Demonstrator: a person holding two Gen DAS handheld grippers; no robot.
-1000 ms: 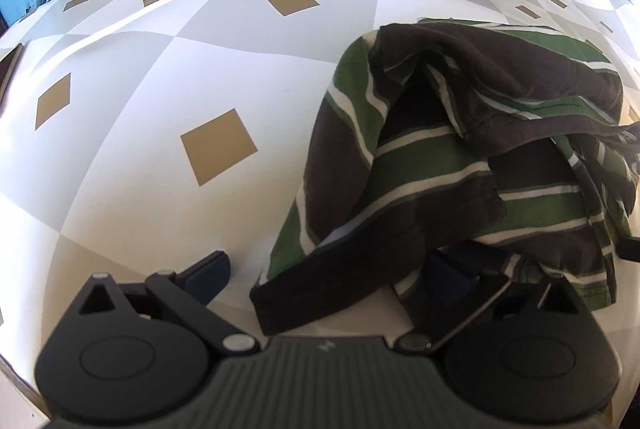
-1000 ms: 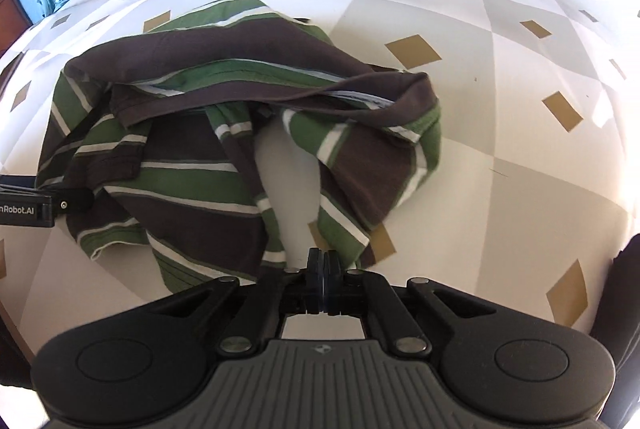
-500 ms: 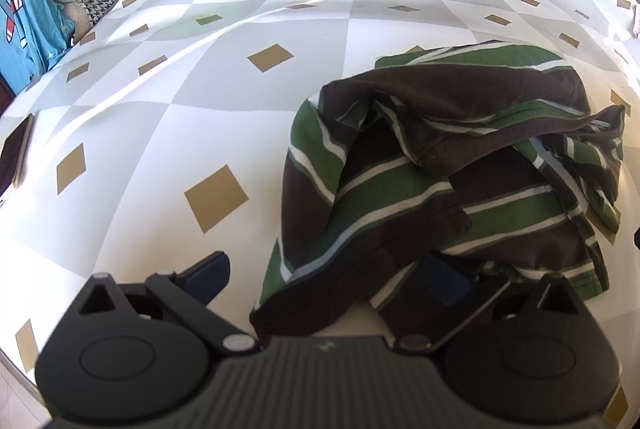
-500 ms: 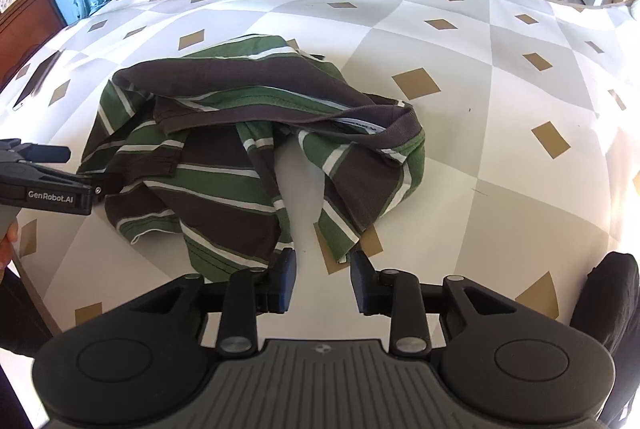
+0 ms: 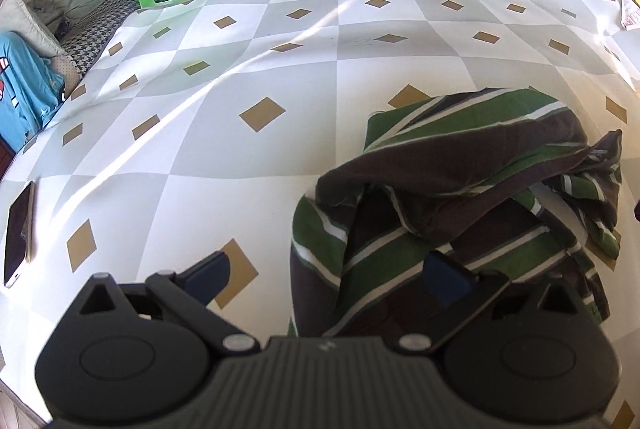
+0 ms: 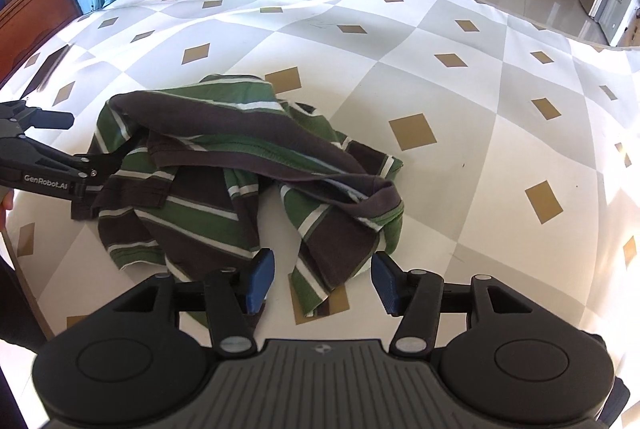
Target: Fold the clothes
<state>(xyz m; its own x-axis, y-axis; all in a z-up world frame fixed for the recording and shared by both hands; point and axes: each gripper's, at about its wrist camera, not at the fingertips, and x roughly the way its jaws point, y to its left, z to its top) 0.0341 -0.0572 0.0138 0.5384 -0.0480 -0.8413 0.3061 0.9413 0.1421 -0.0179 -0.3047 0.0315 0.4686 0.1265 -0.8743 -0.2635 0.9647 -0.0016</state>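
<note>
A crumpled green, brown and white striped shirt (image 6: 248, 181) lies bunched on the white-and-grey diamond-patterned tablecloth (image 6: 460, 101). The right gripper (image 6: 322, 283) tilts steeply down over the shirt's near hem; its jaws have just been opening, blue pads clear of the cloth. The left gripper (image 5: 326, 275) also angles down, spread wide, gripping nothing, over the shirt's left edge.

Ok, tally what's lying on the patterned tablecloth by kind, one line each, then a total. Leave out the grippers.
Striped shirt, brown, green and white, crumpled: 1
Phone, lying flat near the cloth's left edge: 1
White paper item at the far right edge, only partly in view: 1
Total: 3
</note>
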